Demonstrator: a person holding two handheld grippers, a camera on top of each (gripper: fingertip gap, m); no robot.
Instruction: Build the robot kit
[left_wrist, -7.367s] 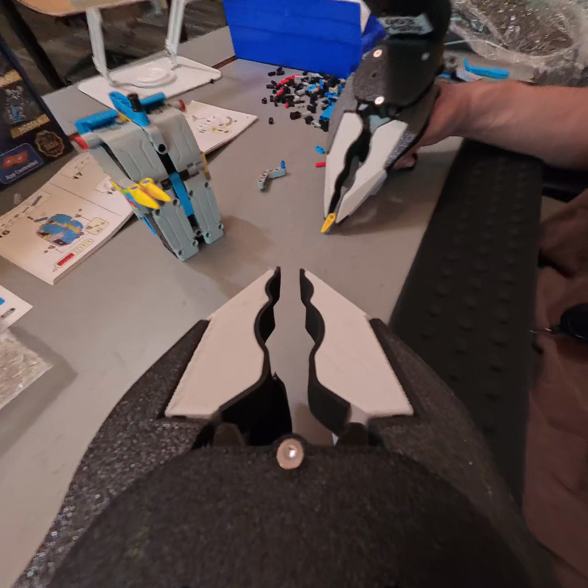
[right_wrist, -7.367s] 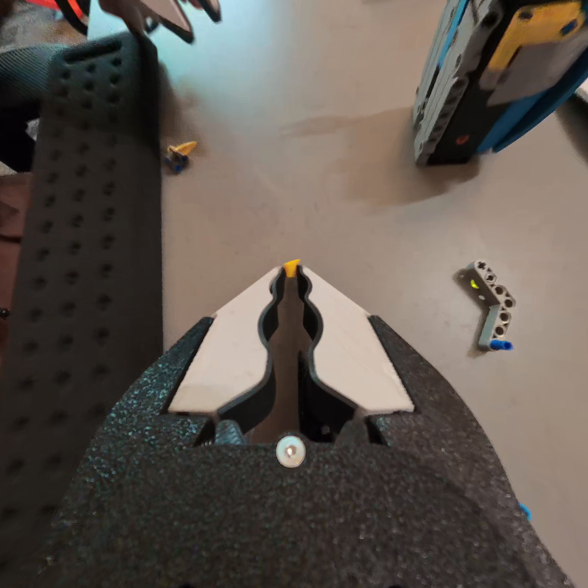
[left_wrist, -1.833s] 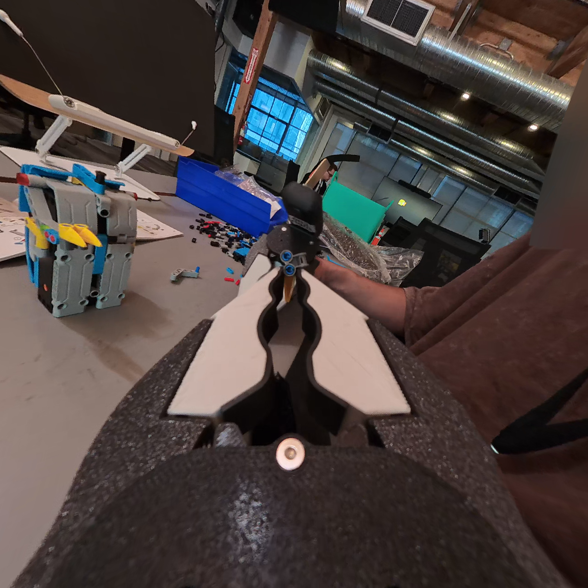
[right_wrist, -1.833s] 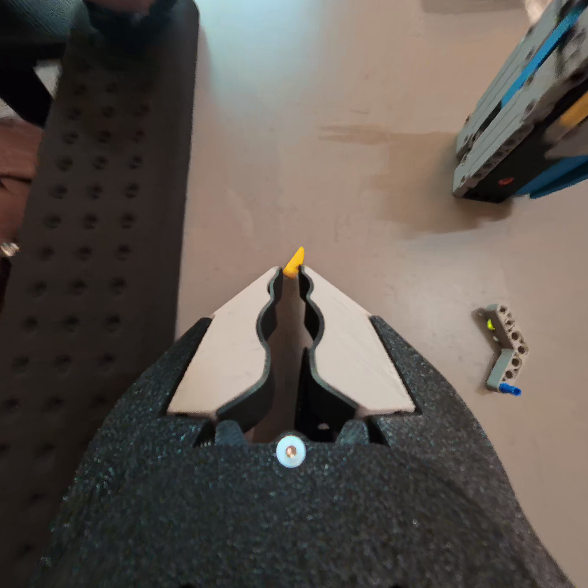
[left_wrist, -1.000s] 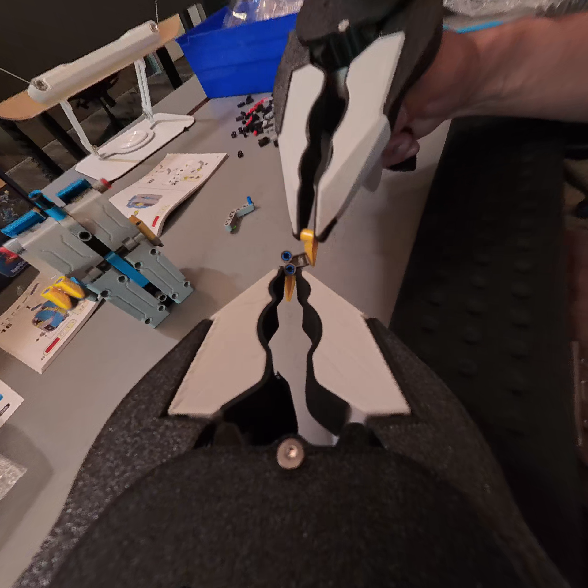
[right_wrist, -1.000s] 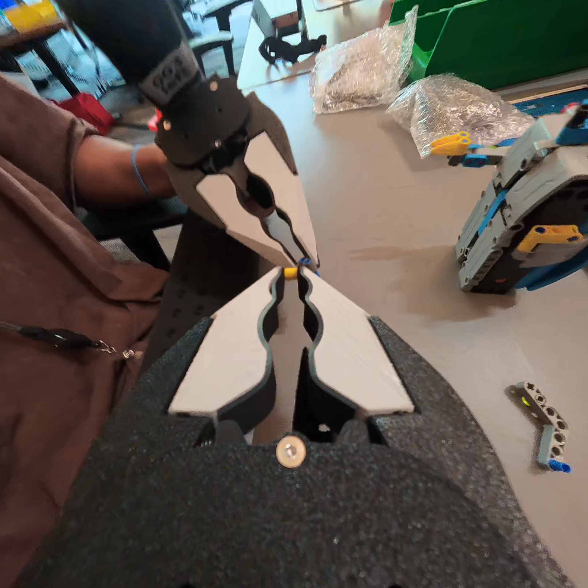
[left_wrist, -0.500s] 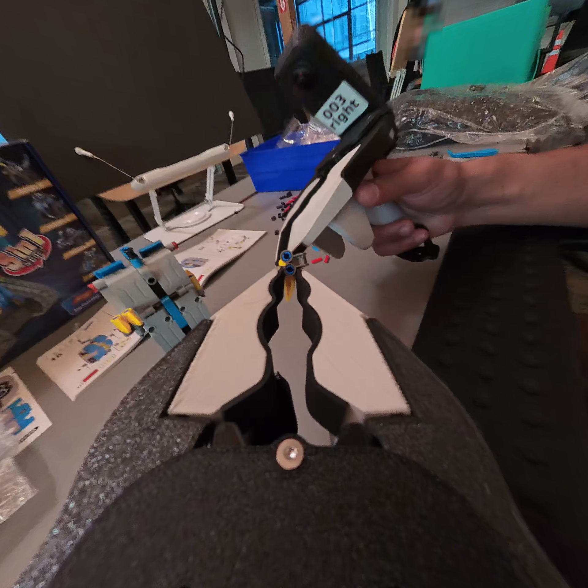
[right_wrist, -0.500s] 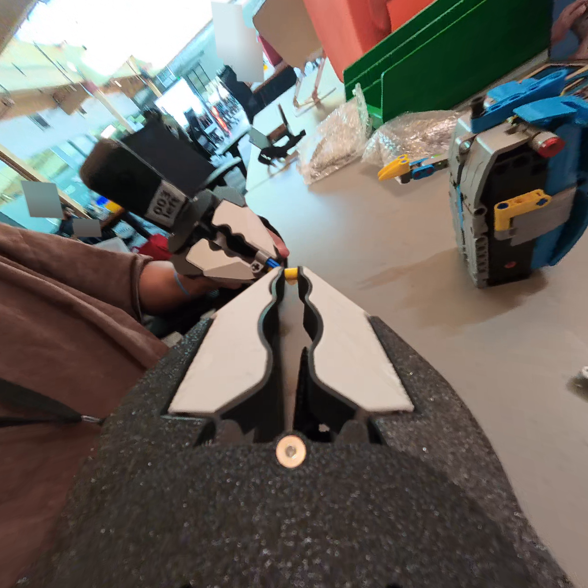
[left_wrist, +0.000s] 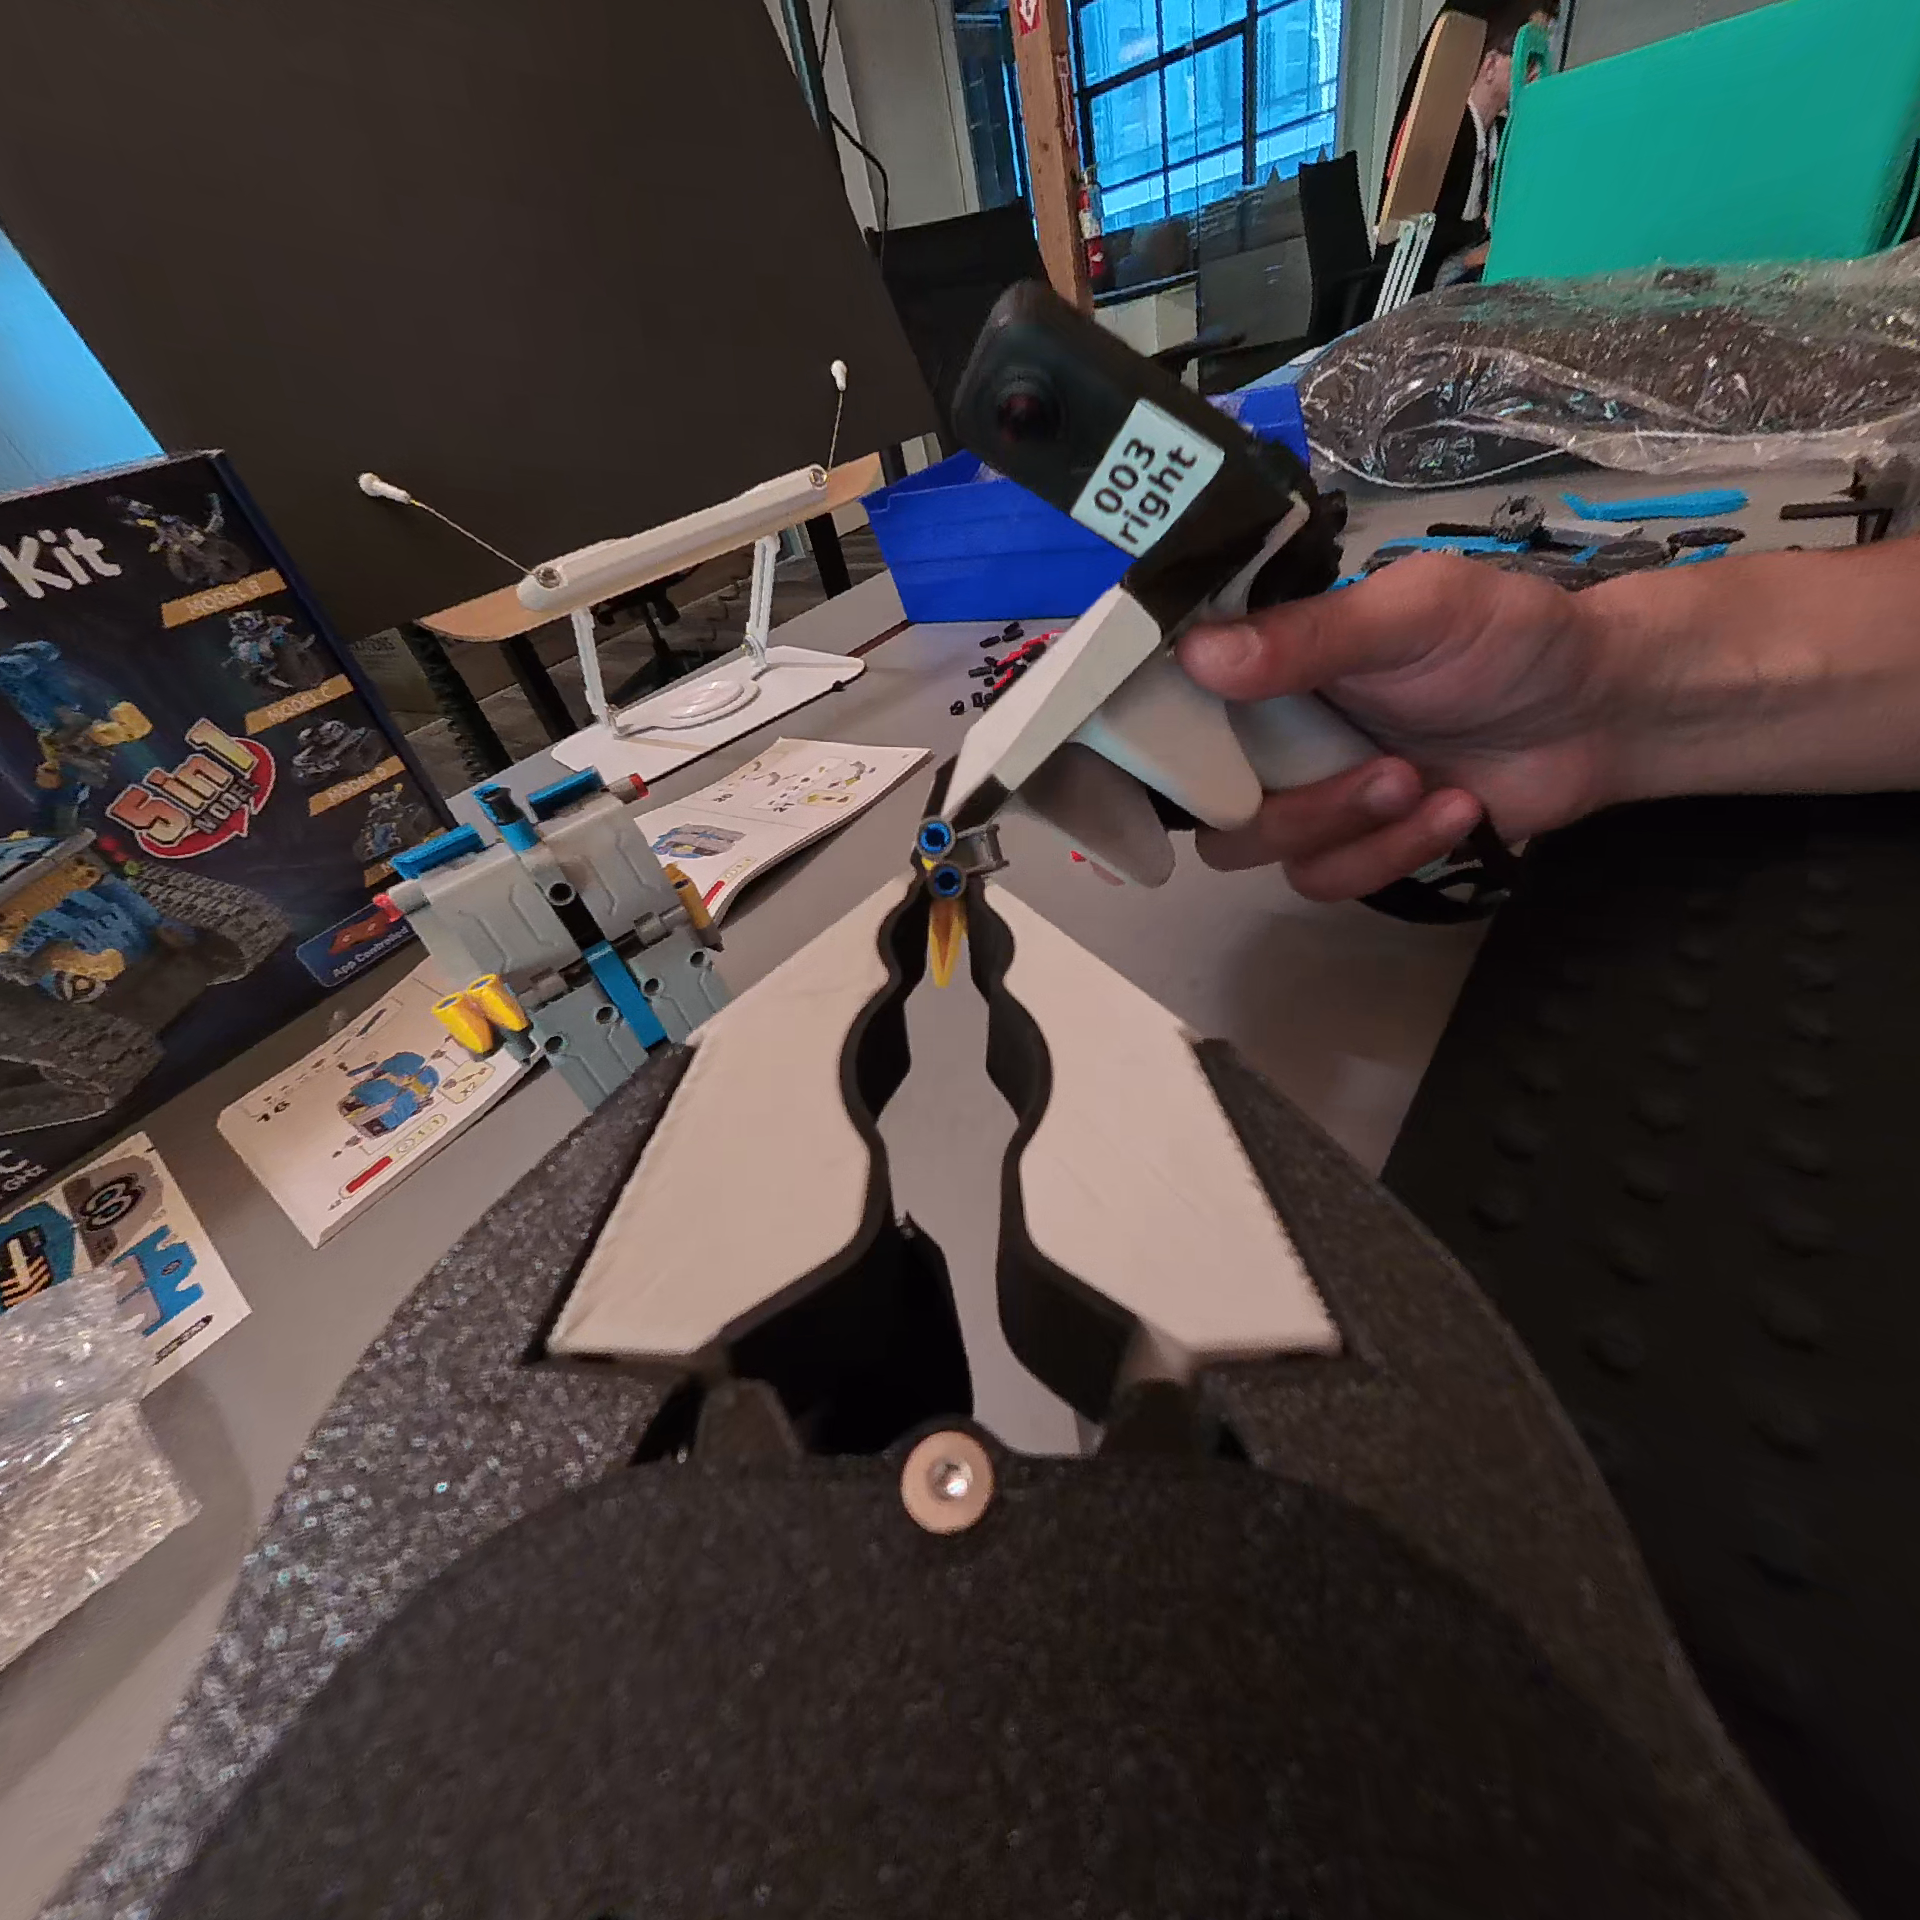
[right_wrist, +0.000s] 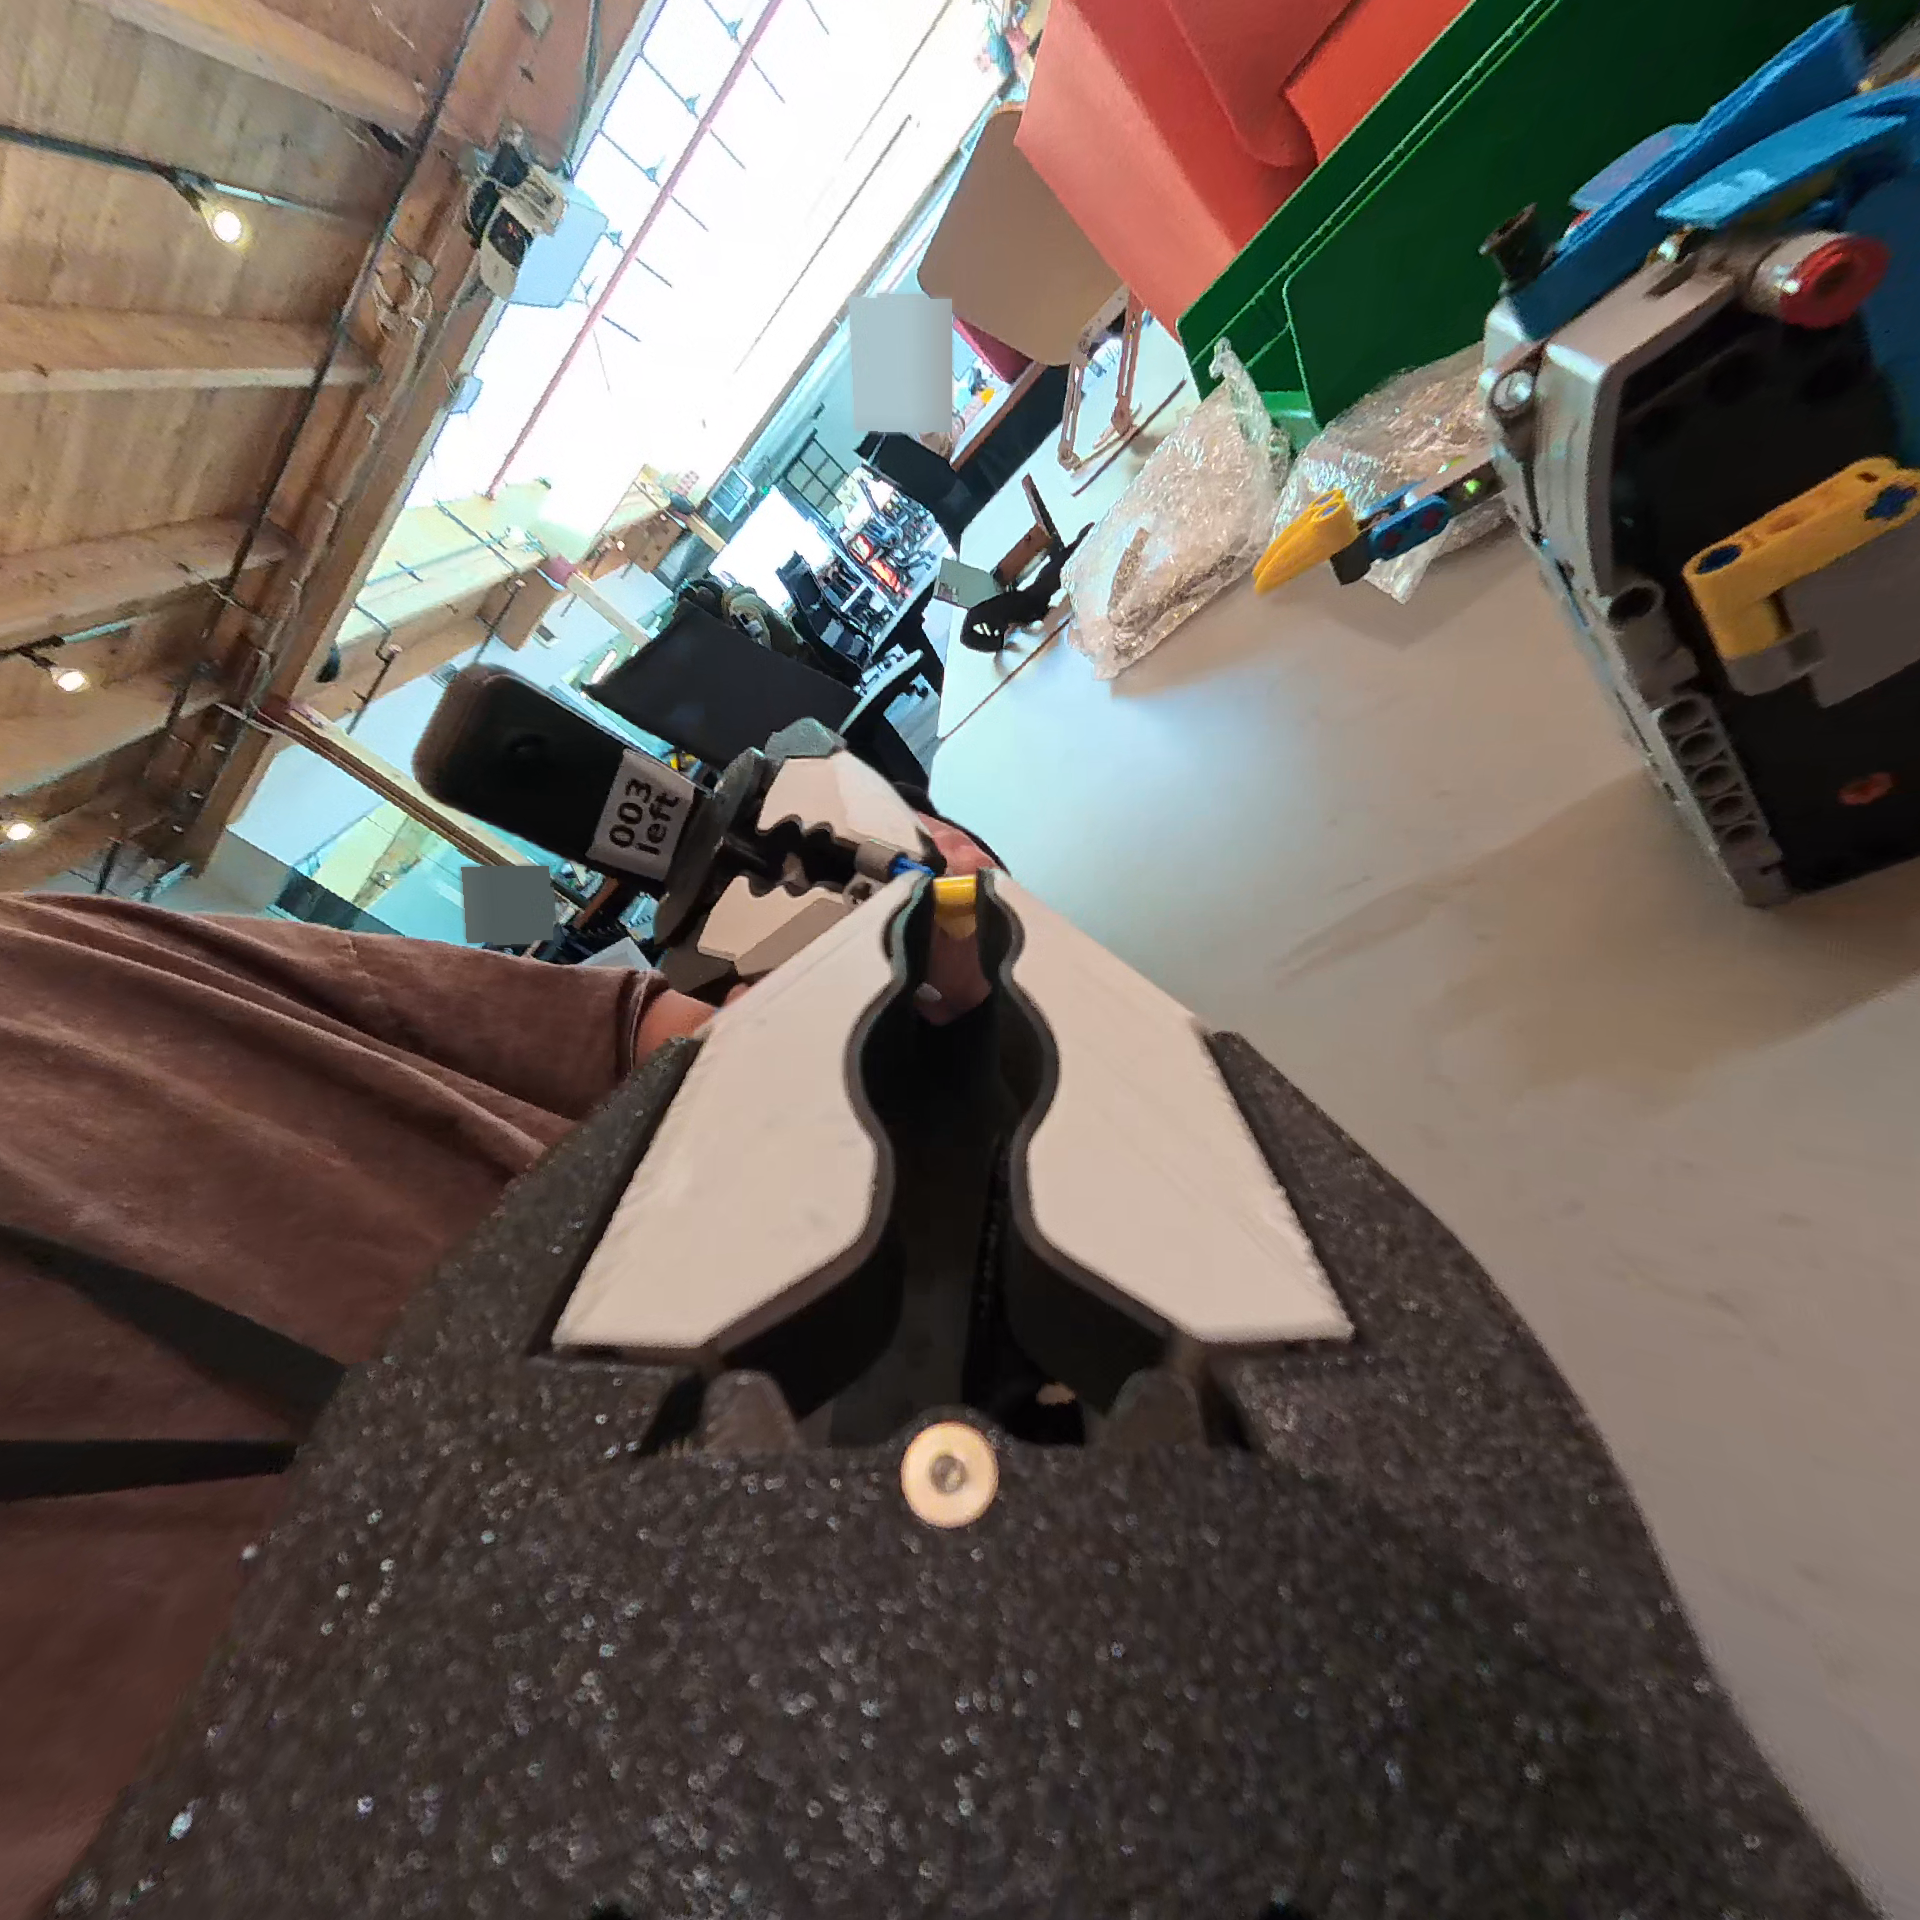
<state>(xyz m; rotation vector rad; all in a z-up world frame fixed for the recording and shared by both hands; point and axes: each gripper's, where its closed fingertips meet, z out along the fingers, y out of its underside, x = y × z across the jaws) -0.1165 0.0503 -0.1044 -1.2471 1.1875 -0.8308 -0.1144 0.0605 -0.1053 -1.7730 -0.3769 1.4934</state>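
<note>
My left gripper (left_wrist: 948, 891) is shut on a small yellow claw piece (left_wrist: 943, 951) with two blue pins and a grey connector (left_wrist: 982, 847) at its top. My right gripper (right_wrist: 951, 881) is shut on a small yellow piece (right_wrist: 954, 896). In the left wrist view the right gripper (left_wrist: 951, 808) comes in from the upper right, held by a hand (left_wrist: 1455, 727), and its tip meets the grey connector. In the right wrist view the left gripper (right_wrist: 902, 868) is tip to tip with mine. Both are held above the table. A grey and blue brick model (left_wrist: 561, 935) stands to the left.
A kit box (left_wrist: 104, 727), instruction booklets (left_wrist: 384, 1101), a white stand (left_wrist: 707, 623), a blue bin (left_wrist: 987, 540) and loose parts (left_wrist: 997, 665) lie on the grey table. A black mat (left_wrist: 1714, 1143) runs along the right. The model (right_wrist: 1714, 571), a yellow-blue subassembly (right_wrist: 1340, 535) and plastic bags (right_wrist: 1174, 520) show in the right wrist view. Only a small space, under 4 cm, lies between the two pairs of fingers.
Both grippers have lifted off the table and come tip to tip. The right gripper has swung from above to the side of the left one. Each keeps its piece.
</note>
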